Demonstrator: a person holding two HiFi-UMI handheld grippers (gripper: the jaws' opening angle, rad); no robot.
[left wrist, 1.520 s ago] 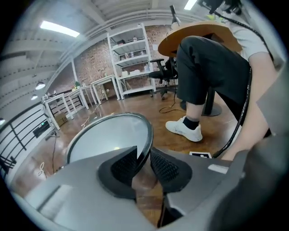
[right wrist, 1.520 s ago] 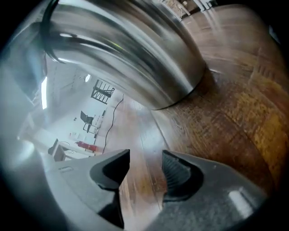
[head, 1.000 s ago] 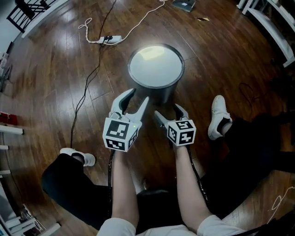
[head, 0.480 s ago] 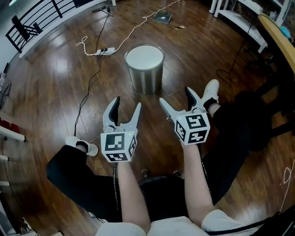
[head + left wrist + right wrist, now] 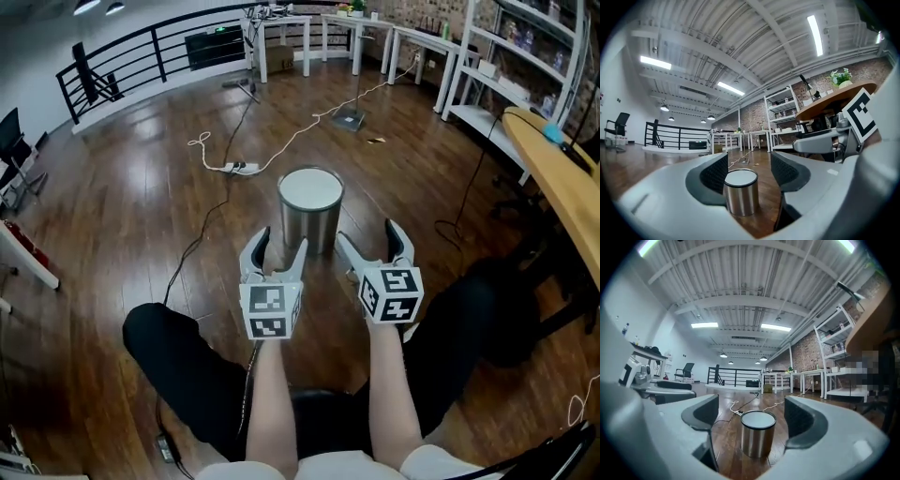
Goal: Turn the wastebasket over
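The wastebasket (image 5: pixel 311 214) is a brushed-steel cylinder with a flat pale top face. It stands upright on the wooden floor, ahead of both grippers and apart from them. My left gripper (image 5: pixel 279 244) is held level in the air short of it, its jaws wide but closing, with nothing between them. My right gripper (image 5: pixel 368 237) hangs beside it, open and empty. In the left gripper view the wastebasket (image 5: pixel 740 192) shows well beyond the dark pads (image 5: pixel 717 173). The right gripper view frames the wastebasket (image 5: pixel 758 433) the same way, far past the pads (image 5: pixel 799 416).
A white power strip (image 5: pixel 240 169) with a white cord and a black cable (image 5: pixel 202 239) lie on the floor to the left of the basket. A wooden desk (image 5: pixel 561 192) runs along the right. The person's black-trousered legs (image 5: pixel 178 361) flank the grippers. White tables and a railing stand far off.
Both grippers have drawn back and risen away from the wastebasket, which they flanked closely a second ago. Their jaws stand wider. The head view has tilted up, showing more of the room.
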